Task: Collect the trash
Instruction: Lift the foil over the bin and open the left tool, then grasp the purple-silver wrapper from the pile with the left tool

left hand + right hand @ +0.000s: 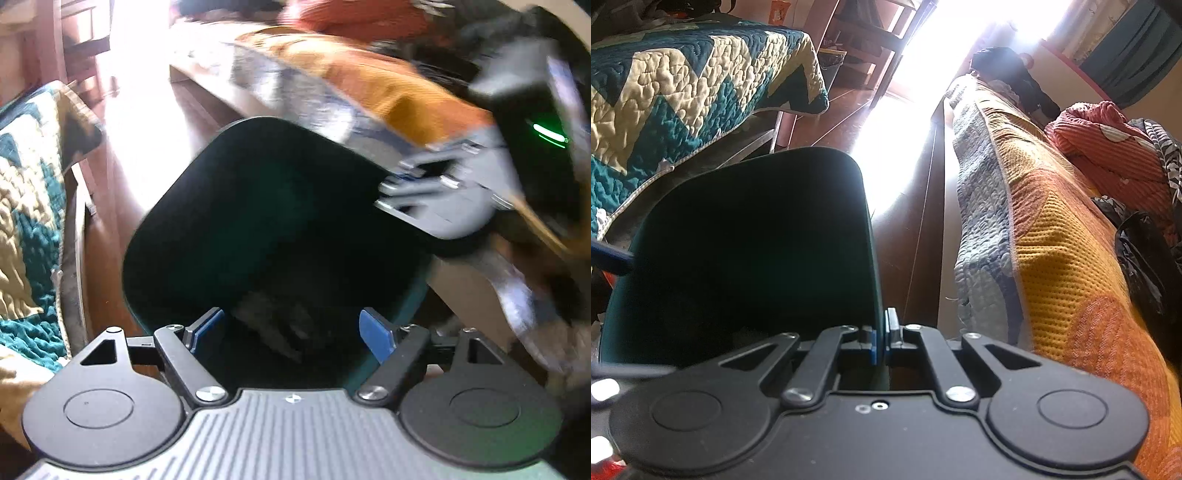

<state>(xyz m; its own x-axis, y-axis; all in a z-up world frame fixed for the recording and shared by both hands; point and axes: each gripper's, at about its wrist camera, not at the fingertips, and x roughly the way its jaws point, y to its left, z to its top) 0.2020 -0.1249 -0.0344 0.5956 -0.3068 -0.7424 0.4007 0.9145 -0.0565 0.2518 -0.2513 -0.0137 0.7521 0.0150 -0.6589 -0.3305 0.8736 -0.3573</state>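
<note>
Left tool [295, 332] is over the mouth of the dark green bin [266, 206], jaws spread wide, blue pads [376, 334] well apart and nothing pressed between them. Straight below the gap, down in the dark of the bin, there is a dim greyish crumpled shape [273, 325], too murky to name. The left view is smeared with motion blur, especially on its right side.

Over to the right tool [881, 338]: jaws drawn tight together, and they are pinching the bin's near rim [877, 295], one pad inside the wall and one outside. In the left view that same tool [391, 195] shows as a blurred grey body reaching in over the bin's right edge, a green light glowing on the unit behind it.

The bin stands on the reddish-brown floor [849, 118] in the aisle between two beds. One bed carries a teal-and-cream zigzag quilt [683, 92]; the other has an orange and yellow cover [1063, 258] with a grey-blue quilted edge hanging beside the bin. A red ribbed blanket [1108, 147] lies heaped further along that bed, and hard white daylight floods the far end of the aisle
</note>
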